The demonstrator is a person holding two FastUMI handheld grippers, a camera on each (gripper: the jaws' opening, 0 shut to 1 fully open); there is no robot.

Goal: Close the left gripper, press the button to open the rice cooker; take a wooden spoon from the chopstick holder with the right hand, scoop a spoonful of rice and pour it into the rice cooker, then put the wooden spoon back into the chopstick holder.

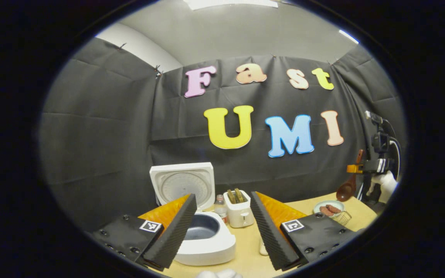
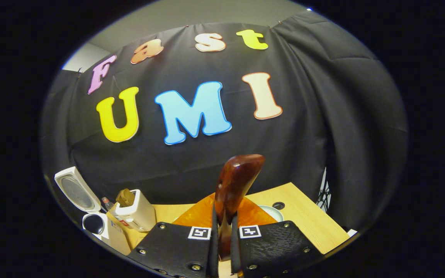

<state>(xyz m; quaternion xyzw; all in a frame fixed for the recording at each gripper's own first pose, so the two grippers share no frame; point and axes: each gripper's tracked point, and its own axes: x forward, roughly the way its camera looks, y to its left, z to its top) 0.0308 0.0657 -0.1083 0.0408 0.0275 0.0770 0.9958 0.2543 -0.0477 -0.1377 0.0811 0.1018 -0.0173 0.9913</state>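
Step in hand: we judged that the spoon was out of its holder and the scoop of rice came next.
Right gripper (image 2: 222,247): its two fingers were pressed together on the handle of the wooden spoon (image 2: 234,185), which stood up between them; in the left gripper view we saw the same spoon (image 1: 348,187) hanging bowl-down, held high above the table (image 1: 245,247) at its right side.
Left gripper (image 1: 222,227): its fingers stood wide apart with nothing between them, hovering just over the rice cooker (image 1: 207,235).
Rice cooker: lid (image 1: 184,185) was up and the inner pot bare, so we took the button press as done.
Rice supply: we could not tell where the rice sat; a small bowl (image 2: 270,212) showed just behind the right fingers.
Doing it well: we would have kept the grip firm and low on the handle, turned the spoon bowl level before lifting, and carried it slowly.
Edges: the raised lid, the toaster (image 1: 238,208) and a small bottle (image 1: 219,206) crowded the cooker's right flank.
Open room: bare tabletop lay between toaster and plate (image 1: 328,206), the better lane for the carry.
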